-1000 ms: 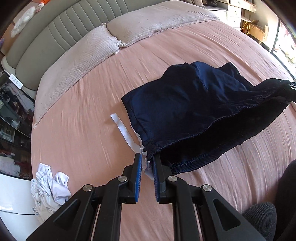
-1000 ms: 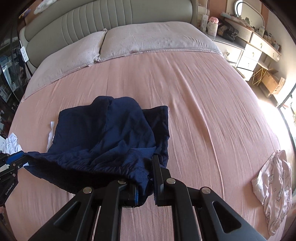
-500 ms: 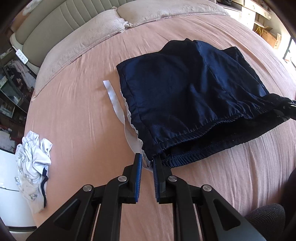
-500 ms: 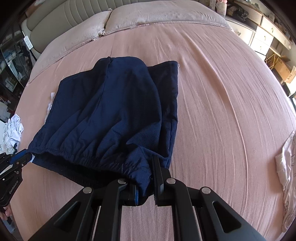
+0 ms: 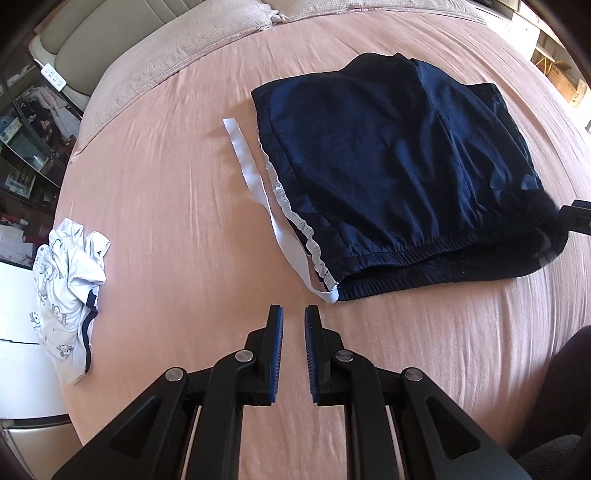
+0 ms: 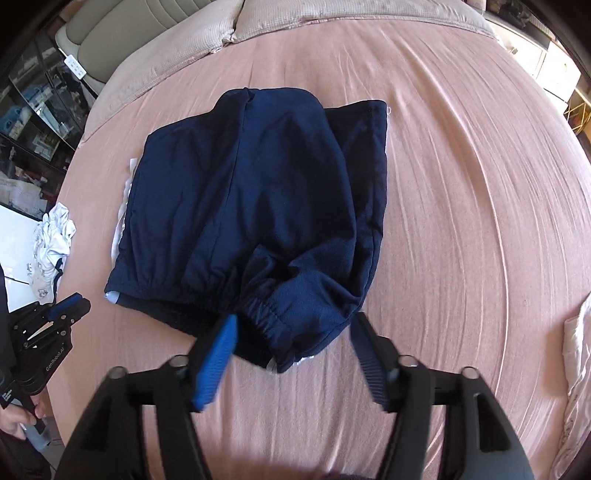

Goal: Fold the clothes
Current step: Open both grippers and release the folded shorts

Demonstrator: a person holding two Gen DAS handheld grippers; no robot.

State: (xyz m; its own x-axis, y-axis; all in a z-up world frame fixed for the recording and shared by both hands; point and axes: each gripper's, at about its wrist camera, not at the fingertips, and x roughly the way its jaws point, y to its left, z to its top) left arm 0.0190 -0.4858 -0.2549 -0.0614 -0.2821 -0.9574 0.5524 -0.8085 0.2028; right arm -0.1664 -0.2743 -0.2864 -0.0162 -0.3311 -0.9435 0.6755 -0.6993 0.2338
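Note:
Navy blue shorts (image 5: 391,162) lie flat on the pink bed sheet (image 5: 166,206), waistband toward me, with a white drawstring (image 5: 255,177) trailing off their left side. They also show in the right wrist view (image 6: 251,199). My left gripper (image 5: 293,321) holds nothing, its jaws a narrow gap apart, just short of the waistband's left corner. My right gripper (image 6: 291,328) is wide open, with the bunched right end of the waistband (image 6: 273,314) lying between its jaws. The left gripper also shows at the left edge of the right wrist view (image 6: 70,302).
A crumpled white printed garment (image 5: 70,291) lies at the bed's left edge. Another light garment (image 6: 580,369) lies at the right edge. Pillows (image 6: 332,14) and a padded headboard (image 6: 118,22) are at the far end. Shelves (image 5: 26,147) stand left of the bed.
The shorts came down from hanging to lying flat on the bed. Both grippers let go of the waistband; the right opened wide and the left pulled back slightly.

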